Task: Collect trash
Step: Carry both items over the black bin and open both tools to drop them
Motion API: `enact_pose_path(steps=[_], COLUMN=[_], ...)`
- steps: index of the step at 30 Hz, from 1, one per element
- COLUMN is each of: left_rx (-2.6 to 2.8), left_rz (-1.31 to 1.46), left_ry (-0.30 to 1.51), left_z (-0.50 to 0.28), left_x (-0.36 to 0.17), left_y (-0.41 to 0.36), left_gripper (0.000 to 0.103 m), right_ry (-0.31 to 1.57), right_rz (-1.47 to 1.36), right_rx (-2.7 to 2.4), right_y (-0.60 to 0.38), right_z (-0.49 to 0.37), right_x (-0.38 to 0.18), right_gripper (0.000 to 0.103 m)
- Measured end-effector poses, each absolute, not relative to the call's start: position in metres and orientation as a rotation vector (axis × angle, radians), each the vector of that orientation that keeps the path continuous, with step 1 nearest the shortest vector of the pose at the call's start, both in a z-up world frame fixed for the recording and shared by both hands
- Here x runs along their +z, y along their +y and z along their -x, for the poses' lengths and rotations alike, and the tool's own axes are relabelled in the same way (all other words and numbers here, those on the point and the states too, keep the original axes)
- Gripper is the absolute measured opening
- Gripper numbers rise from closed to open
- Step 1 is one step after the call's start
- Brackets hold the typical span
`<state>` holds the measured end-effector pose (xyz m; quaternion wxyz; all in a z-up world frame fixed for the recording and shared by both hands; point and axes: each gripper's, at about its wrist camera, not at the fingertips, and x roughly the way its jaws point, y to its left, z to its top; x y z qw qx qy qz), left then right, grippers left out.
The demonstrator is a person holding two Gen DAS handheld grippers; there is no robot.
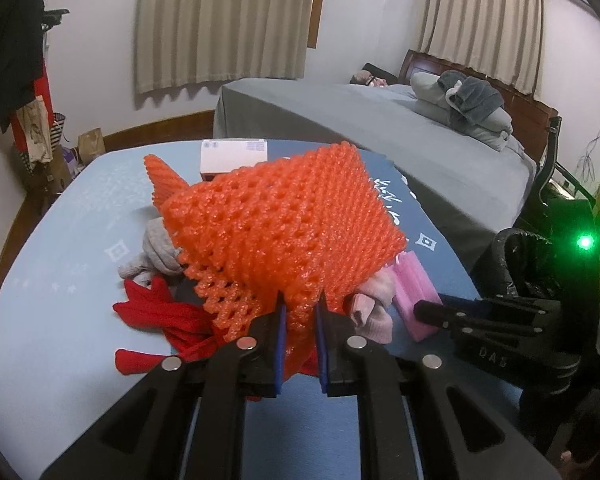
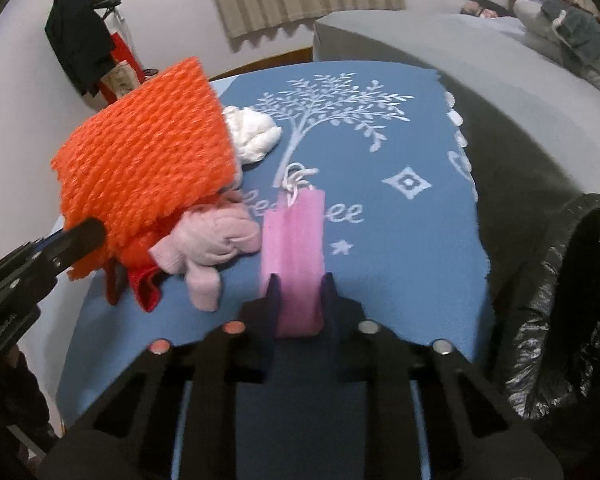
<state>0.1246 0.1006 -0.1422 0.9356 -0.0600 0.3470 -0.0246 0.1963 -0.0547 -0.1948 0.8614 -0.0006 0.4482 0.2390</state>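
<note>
My left gripper (image 1: 302,304) is shut on the lower edge of an orange foam fruit net (image 1: 284,216), which stands lifted above the blue-clothed table (image 1: 60,240). The same net (image 2: 148,160) fills the left of the right wrist view, where one black finger of the left gripper (image 2: 88,232) shows below it. A small pink paper bag (image 2: 296,240) with white string handles lies on the cloth between the fingers of my right gripper (image 2: 300,284), whose pads sit against its sides. A bin lined with a black trash bag (image 2: 560,300) stands off the table's right edge.
On the cloth lie a pale pink sock (image 2: 212,244), a crumpled white tissue (image 2: 252,132), a red knit piece (image 1: 156,312), a grey cloth (image 1: 156,248) and a white box (image 1: 232,156). A grey bed (image 1: 380,128) stands behind the table.
</note>
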Motion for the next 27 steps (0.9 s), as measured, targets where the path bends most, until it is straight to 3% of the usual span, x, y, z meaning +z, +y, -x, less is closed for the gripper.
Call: enact_pose_path(steps=[4, 17, 27], left_rx=[-0.060, -0.122, -0.272], left_rz=[0.127, 0.128, 0.061], left_ry=[0.695, 0.612, 0.594], left_z=[-0.123, -0.118, -0.130], left_x=[-0.140, -0.103, -0.086], left_y=[0.102, 0.080, 0.007], left_gripper=[0.013, 0.013, 0.013], right_ry=[0.925, 0.762, 0.688], right_rz=[0.008, -0.060, -0.119], right_rx=[0.519, 0.469, 0.315], right_y=[-0.055, -0.108, -0.190], right_z=[-0.192, -0.170, -0.140], right_x=[-0.186, -0.111, -0.080], right_gripper=[0.006, 0.005, 0.005])
